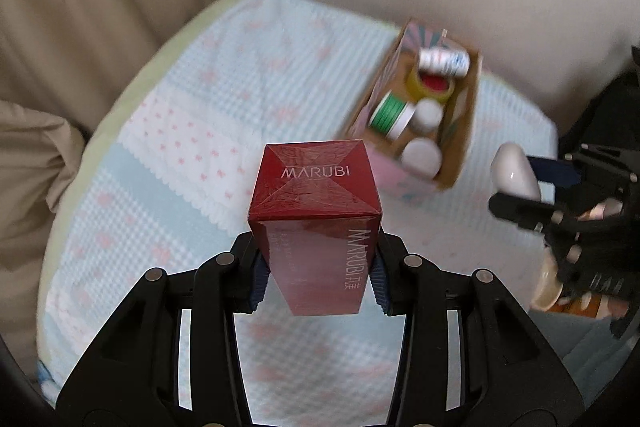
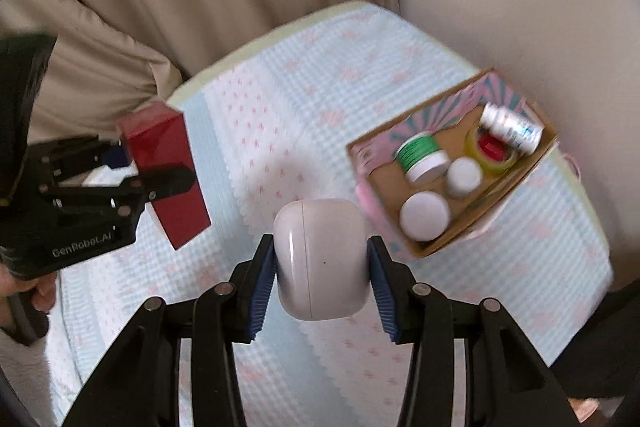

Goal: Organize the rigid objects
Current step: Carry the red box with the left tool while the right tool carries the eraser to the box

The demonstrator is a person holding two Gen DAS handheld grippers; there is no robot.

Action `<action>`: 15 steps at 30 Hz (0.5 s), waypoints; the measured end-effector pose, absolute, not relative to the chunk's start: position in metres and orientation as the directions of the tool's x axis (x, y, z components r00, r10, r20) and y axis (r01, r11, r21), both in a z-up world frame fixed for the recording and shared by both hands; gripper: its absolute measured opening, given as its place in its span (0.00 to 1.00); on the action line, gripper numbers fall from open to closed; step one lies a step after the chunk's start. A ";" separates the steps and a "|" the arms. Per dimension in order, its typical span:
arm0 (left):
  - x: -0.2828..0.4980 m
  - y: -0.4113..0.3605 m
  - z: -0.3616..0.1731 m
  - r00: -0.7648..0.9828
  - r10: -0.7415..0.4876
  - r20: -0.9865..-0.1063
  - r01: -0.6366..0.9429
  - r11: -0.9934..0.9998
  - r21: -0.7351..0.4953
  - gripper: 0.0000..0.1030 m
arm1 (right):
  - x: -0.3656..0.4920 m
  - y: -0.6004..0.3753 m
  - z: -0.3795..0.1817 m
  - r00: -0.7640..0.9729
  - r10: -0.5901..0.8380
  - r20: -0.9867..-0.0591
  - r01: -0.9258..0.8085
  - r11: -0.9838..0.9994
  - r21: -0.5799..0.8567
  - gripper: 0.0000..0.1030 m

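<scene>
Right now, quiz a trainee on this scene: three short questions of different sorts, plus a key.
1. True or false: the left gripper is shut on the red MARUBI box.
2. What does the right gripper hold? A) spool of green cord B) white rounded case C) roll of yellow tape
3. Fill in: the white pill bottle lies on its side inside the open ___ box on the quilted blanket.

Key: 1 true. 2 B, the white rounded case. 3 cardboard.
</scene>
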State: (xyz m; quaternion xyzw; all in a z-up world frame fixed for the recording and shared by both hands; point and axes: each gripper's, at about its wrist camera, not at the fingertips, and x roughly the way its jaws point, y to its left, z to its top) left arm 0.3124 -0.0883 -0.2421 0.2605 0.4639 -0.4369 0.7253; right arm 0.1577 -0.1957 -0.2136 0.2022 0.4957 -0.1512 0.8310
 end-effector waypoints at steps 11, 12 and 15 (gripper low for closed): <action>0.278 -0.163 -0.208 0.198 -0.432 -0.880 0.754 0.641 -0.144 0.37 | 0.136 -0.340 -0.151 0.471 -0.043 -0.881 0.342 0.930 0.137 0.40; 0.275 -0.173 -0.209 0.200 -0.427 -0.882 0.747 0.649 -0.145 0.37 | 0.137 -0.353 -0.150 0.468 -0.040 -0.883 0.331 0.934 0.133 0.41; 0.269 -0.208 -0.219 0.195 -0.416 -0.888 0.716 0.679 -0.162 0.37 | 0.145 -0.396 -0.154 0.454 -0.031 -0.890 0.285 0.952 0.112 0.41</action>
